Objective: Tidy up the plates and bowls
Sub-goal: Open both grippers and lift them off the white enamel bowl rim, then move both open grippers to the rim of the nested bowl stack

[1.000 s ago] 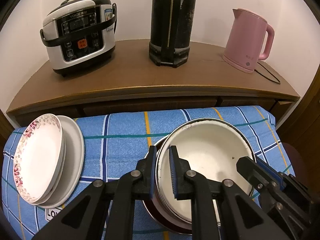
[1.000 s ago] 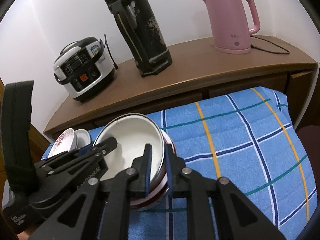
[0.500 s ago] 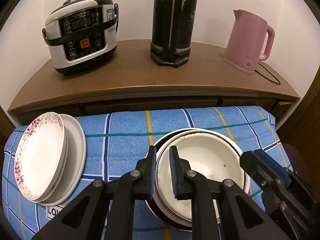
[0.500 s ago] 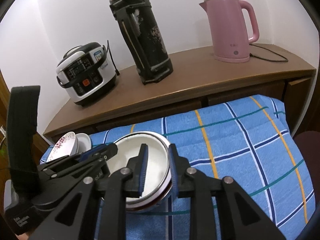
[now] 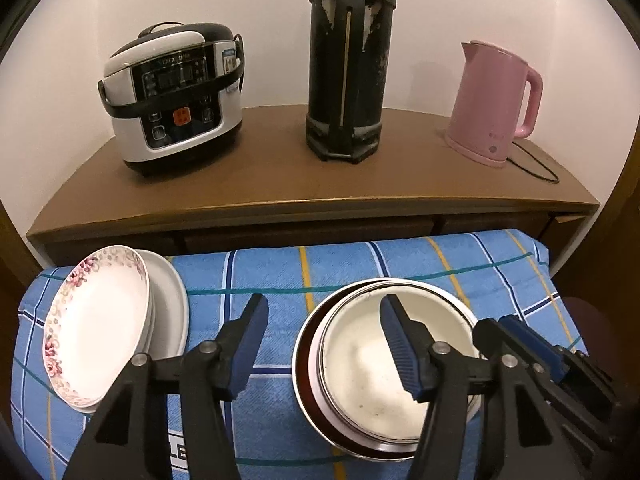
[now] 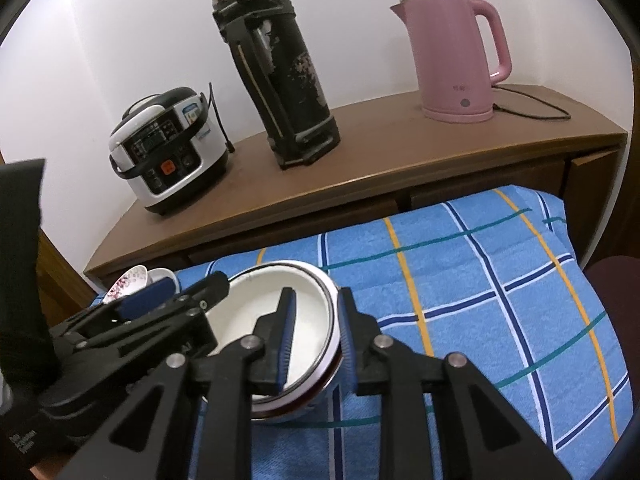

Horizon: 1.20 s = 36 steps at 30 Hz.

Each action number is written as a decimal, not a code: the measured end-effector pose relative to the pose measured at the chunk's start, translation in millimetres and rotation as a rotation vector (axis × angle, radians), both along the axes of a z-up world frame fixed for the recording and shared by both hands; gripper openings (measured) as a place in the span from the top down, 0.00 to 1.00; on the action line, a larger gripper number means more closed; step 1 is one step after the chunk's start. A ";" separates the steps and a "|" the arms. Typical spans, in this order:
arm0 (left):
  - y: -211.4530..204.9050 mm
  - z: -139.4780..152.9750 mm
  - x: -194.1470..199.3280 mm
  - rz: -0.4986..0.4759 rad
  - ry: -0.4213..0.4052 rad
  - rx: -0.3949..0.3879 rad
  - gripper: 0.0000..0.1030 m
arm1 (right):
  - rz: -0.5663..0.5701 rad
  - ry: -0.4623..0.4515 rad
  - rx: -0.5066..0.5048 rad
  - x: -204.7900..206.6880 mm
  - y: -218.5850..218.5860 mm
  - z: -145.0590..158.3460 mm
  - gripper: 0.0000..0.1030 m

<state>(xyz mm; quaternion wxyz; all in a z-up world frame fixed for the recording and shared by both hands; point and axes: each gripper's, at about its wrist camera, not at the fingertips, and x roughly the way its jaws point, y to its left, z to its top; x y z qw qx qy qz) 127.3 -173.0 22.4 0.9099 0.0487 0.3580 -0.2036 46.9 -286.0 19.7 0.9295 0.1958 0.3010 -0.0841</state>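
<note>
A white bowl [image 5: 360,364] sits nested in a larger dark-rimmed bowl [image 5: 306,364] on the blue checked cloth [image 5: 280,268]. My left gripper [image 5: 324,332] is open, its jaws straddling the bowls' left rim without touching. My right gripper [image 6: 316,320] is open, its jaws either side of the white bowl's [image 6: 256,312] right rim with a gap. A floral plate [image 5: 96,320] lies on white plates [image 5: 172,308] at the cloth's left; it also shows in the right wrist view [image 6: 128,280].
A wooden counter [image 5: 280,168] behind the cloth carries a rice cooker [image 5: 172,96], a tall black flask [image 5: 348,60] and a pink kettle [image 5: 496,100] with its cord. The cloth's right half [image 6: 500,300] lies flat.
Both grippers have opened and let go of the bowls' rim. The bowl stack has come down onto the cloth. Both cameras have pulled back and up a little.
</note>
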 end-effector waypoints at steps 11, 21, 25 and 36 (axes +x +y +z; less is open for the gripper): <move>10.9 -0.2 -12.1 0.041 -0.048 -0.036 0.27 | -0.103 -0.078 -0.021 -25.3 -12.6 -3.1 0.28; 5.2 0.2 -33.7 0.019 -0.082 -0.002 0.27 | -0.130 -0.096 -0.005 -46.9 -16.9 -2.4 0.25; 6.7 4.3 -43.8 0.010 -0.100 -0.001 0.27 | -0.135 -0.102 0.001 -55.7 -15.7 -2.1 0.25; 12.4 1.4 -63.5 0.001 -0.097 -0.004 0.27 | -0.143 -0.109 0.012 -77.5 -11.5 -2.6 0.23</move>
